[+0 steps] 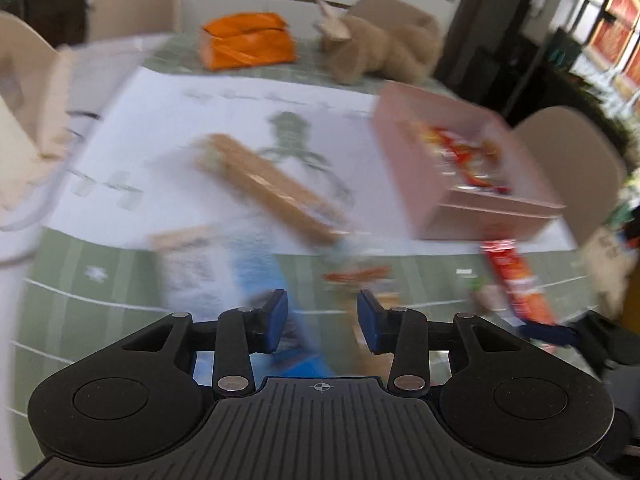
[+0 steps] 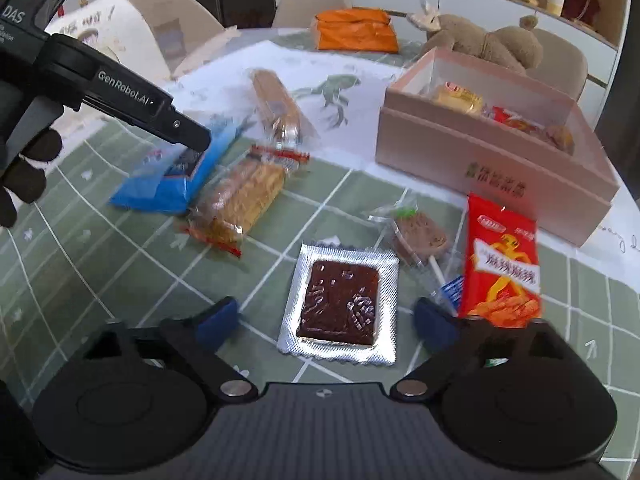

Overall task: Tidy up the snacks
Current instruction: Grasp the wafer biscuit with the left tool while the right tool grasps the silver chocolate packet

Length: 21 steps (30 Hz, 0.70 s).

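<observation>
Several snacks lie on the green checked tablecloth. In the right wrist view my right gripper point(image 2: 324, 320) is open just above a silver packet with a dark brown slab point(image 2: 340, 306). A red spicy snack bag point(image 2: 502, 264) leans by its right finger. A lollipop-like wrapped snack point(image 2: 418, 236), a cracker pack point(image 2: 244, 196), a long biscuit pack point(image 2: 276, 106) and a blue bag point(image 2: 180, 174) lie further off. My left gripper point(image 2: 192, 140) hovers at the blue bag; in its own blurred view it point(image 1: 322, 322) is open over that blue bag point(image 1: 260, 264). A pink box point(image 2: 492, 168) holds several snacks.
An orange bag point(image 2: 354, 30) and a plush toy point(image 2: 484, 40) sit at the table's far side. Beige chairs point(image 2: 176, 20) stand around the table. A white paper sheet with a dinosaur drawing point(image 2: 336, 92) lies under the box and biscuit pack.
</observation>
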Each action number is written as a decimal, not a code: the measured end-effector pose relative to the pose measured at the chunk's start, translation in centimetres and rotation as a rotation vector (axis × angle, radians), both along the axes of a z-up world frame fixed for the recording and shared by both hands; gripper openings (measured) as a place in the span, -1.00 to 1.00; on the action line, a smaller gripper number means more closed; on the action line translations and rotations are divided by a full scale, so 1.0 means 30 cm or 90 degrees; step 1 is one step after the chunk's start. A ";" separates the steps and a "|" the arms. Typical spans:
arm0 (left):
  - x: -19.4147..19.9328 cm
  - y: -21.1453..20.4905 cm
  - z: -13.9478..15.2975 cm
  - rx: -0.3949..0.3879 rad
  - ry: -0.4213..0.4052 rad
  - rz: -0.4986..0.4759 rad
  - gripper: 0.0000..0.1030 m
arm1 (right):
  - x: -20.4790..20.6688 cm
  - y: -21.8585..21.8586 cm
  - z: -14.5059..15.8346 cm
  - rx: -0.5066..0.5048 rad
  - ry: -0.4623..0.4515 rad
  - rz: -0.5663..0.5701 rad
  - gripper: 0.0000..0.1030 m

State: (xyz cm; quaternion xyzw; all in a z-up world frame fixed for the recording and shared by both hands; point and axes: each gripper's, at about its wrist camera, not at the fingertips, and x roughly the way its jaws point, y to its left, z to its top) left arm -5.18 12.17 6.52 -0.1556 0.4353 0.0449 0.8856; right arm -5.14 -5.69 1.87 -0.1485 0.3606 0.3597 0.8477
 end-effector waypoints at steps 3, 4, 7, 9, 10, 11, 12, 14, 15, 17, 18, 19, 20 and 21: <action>0.042 -0.063 -0.025 -0.002 0.019 -0.037 -0.17 | 0.024 -0.024 0.038 0.008 -0.049 -0.028 0.67; 0.060 -0.081 -0.037 0.007 0.026 -0.043 -0.17 | 0.049 -0.026 0.041 0.005 -0.055 -0.041 0.63; 0.091 -0.135 -0.065 0.028 0.038 -0.050 -0.17 | 0.139 -0.014 0.025 -0.008 -0.034 -0.055 0.15; 0.098 -0.158 -0.074 0.039 0.044 -0.059 -0.17 | 0.191 -0.002 0.003 -0.015 -0.021 -0.064 0.11; 0.102 -0.165 -0.077 0.043 0.048 -0.061 -0.17 | 0.206 0.004 -0.008 -0.019 -0.018 -0.067 0.10; 0.103 -0.173 -0.080 0.047 0.051 -0.064 -0.17 | 0.214 0.013 -0.013 -0.024 -0.017 -0.064 -0.01; 0.101 -0.175 -0.080 0.051 0.053 -0.067 -0.16 | 0.212 0.018 -0.009 -0.029 -0.019 -0.059 -0.17; 0.102 -0.177 -0.080 0.054 0.055 -0.071 -0.16 | 0.193 0.028 0.006 -0.043 -0.030 -0.047 -0.33; 0.104 -0.178 -0.082 0.054 0.057 -0.071 -0.15 | 0.183 0.023 0.019 -0.036 -0.029 -0.048 -0.46; 0.108 -0.180 -0.089 0.052 0.060 -0.072 -0.11 | 0.169 -0.008 0.053 -0.008 -0.016 -0.057 -0.68; 0.110 -0.183 -0.092 0.052 0.063 -0.073 -0.10 | 0.165 -0.028 0.070 0.006 -0.007 -0.064 -0.75; 0.111 -0.186 -0.094 0.053 0.064 -0.075 -0.09 | 0.160 -0.052 0.086 0.022 0.002 -0.074 -0.77; 0.115 -0.192 -0.098 0.056 0.068 -0.079 -0.07 | 0.157 -0.073 0.097 0.033 0.008 -0.085 -0.77; 0.116 -0.197 -0.101 0.058 0.070 -0.083 -0.06 | 0.154 -0.093 0.105 0.042 0.015 -0.097 -0.77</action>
